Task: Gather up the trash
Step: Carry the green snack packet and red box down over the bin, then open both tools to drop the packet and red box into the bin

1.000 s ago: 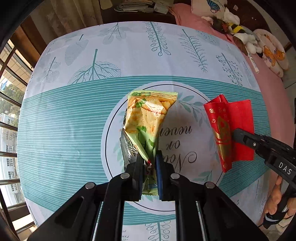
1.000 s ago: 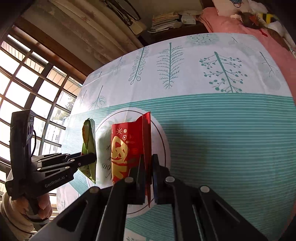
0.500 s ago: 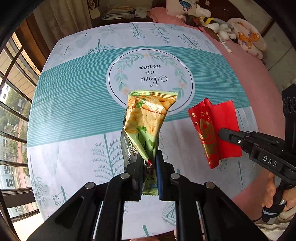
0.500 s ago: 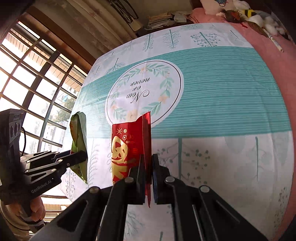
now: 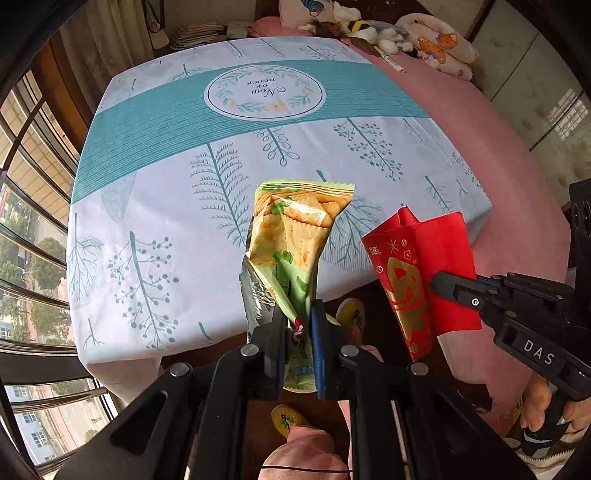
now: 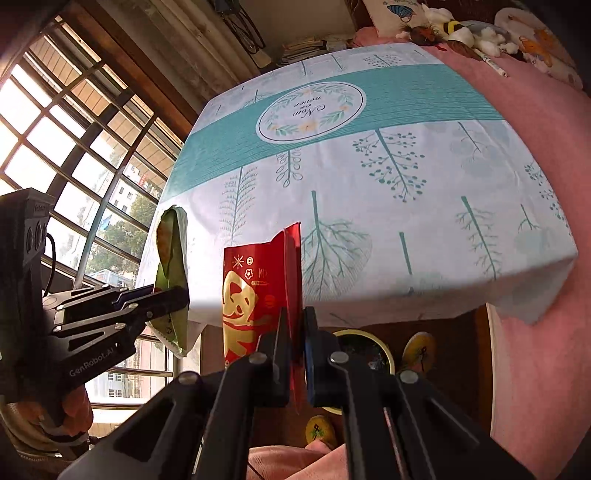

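My left gripper [image 5: 298,325] is shut on a green cracker wrapper [image 5: 291,236], which hangs in the air above the table's near edge. My right gripper [image 6: 295,325] is shut on a red and gold packet [image 6: 255,291], also held up off the table. In the left wrist view the red packet [image 5: 417,273] and the right gripper [image 5: 439,284] show at the right. In the right wrist view the green wrapper [image 6: 171,254] and the left gripper [image 6: 177,299] appear at the left, seen edge-on.
A table with a teal and white leaf-print cloth [image 5: 229,125] lies beyond both grippers. Below its near edge sit a dark bin with a yellow rim [image 6: 364,341] and yellow slippers [image 6: 419,350]. A pink bed [image 5: 498,147] with soft toys [image 5: 373,31] runs along the right; barred windows [image 6: 74,147] are left.
Both grippers have pulled back from over the table's centre to its near edge and risen a little, each still holding its wrapper. The floor, bin and slippers have come into view.
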Demonstrator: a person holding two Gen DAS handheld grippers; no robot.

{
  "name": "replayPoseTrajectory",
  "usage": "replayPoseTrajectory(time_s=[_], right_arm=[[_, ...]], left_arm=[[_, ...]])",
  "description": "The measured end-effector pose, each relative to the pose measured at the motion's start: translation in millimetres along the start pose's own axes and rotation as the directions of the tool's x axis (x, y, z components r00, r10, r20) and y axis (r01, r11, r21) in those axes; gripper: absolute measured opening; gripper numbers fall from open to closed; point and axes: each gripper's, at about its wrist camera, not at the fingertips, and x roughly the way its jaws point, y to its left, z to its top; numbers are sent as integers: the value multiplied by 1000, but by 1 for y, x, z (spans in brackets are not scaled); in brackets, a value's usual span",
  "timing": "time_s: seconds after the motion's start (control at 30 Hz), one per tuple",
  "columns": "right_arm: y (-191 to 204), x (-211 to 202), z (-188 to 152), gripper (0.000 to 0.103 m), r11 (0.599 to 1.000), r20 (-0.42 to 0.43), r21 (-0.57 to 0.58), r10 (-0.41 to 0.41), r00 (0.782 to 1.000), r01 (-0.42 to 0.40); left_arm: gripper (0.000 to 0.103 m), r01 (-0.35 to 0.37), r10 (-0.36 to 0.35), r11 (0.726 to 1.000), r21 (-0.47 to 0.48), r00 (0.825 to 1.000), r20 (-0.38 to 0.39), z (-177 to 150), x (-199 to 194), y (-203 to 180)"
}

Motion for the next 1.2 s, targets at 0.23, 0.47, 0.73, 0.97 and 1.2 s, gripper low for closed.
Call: replayPoseTrajectory(time_s=[0.23, 0.47, 0.73, 0.97, 1.2], right_arm=[[5, -8, -50, 5, 1000, -58, 13, -22, 998, 23], [-15, 1, -76, 5, 999, -120, -7, -43, 992, 43], [-49, 45, -103, 5, 1000, -220, -21, -10, 976, 5], [-73, 92, -119, 5, 999, -280, -45, -15, 960, 3], [-93, 151, -132, 5, 999, -311, -31, -40, 949, 32]], left_arm=[[10, 10, -10, 1000, 16, 998, -58, -47, 3, -15], [10, -5, 2, 1000, -26, 993, -114, -77, 28, -33], [10, -54, 36, 993, -107, 986, -161, -104, 75, -51], [10, -82, 54, 985, -154, 983, -173, -120, 125, -62], [10, -71, 38, 986, -149, 976, -216, -133, 193, -63]])
